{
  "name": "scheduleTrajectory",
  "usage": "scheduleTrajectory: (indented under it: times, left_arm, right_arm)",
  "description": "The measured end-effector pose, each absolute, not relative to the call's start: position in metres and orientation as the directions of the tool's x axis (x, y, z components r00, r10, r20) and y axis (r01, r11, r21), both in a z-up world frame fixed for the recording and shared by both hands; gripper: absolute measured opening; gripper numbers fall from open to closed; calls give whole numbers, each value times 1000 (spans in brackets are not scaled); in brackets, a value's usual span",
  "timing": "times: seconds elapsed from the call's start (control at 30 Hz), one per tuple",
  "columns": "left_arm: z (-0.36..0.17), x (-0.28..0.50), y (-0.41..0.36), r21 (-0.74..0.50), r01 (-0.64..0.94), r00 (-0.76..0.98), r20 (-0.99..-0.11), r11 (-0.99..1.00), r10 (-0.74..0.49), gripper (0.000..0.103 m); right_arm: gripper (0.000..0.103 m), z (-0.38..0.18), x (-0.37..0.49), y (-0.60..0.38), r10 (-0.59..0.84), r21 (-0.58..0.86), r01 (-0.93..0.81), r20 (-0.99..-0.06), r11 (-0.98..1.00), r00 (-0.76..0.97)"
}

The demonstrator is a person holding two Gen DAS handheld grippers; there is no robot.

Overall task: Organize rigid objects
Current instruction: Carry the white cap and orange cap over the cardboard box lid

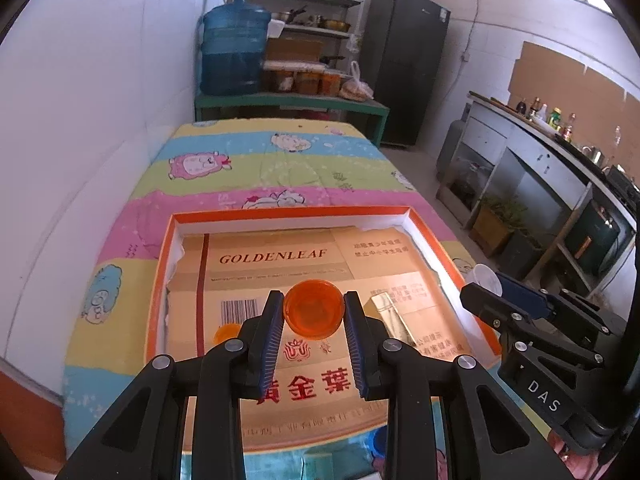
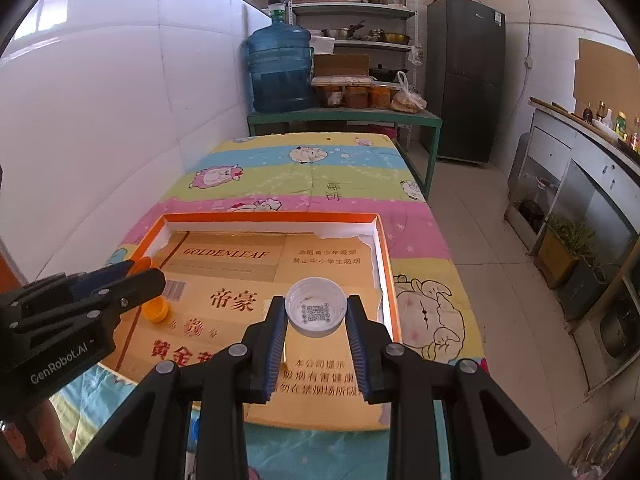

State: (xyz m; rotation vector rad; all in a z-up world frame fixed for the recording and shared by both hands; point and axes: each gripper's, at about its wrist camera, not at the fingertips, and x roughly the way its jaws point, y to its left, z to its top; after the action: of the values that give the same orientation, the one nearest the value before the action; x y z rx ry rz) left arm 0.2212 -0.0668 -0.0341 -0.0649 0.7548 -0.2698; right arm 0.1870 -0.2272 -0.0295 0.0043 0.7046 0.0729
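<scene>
While each set of jaws pinches a round cap across its width, mouth toward the camera, both caps hang above the shallow orange-rimmed tray (image 1: 452, 240) lined with flattened cardboard on the cloth-covered desk (image 2: 320, 168). The left gripper (image 1: 314, 316) carries the orange cap (image 1: 314, 312) near the tray's middle; the right gripper (image 2: 316, 314) carries the white cap (image 2: 316, 312) nearer the right wall. Already inside the tray lie a small orange cap (image 2: 157, 309) and a gold box (image 1: 394, 316).

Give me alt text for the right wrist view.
The right claw grips a white bottle cap, open side up, above an orange-rimmed tray lined with cardboard. An orange cap lies in the tray beside the left claw.
</scene>
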Motion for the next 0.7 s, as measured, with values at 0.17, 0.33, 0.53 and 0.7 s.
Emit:
scheduleTrajectory:
  times: [0.17, 0.33, 0.53, 0.7]
  left_arm:
    - [-49, 234, -71, -155, 209, 674, -693, 966, -257, 31]
    - [-64, 243, -75, -147, 208, 653, -715, 967, -249, 31]
    - [-76, 251, -79, -131, 201, 639, -733, 971, -231, 31]
    - [-83, 254, -81, -117, 200, 631, -744, 973, -219, 31]
  right_arm:
    - [30, -40, 198, -226, 63, 16, -69, -665, 997, 744]
    - [30, -55, 206, -229, 62, 29, -59, -691, 998, 720]
    - [30, -67, 213, -233, 65, 38, -54, -709, 998, 703]
    - [30, -74, 217, -235, 70, 45, -54, -719, 998, 691]
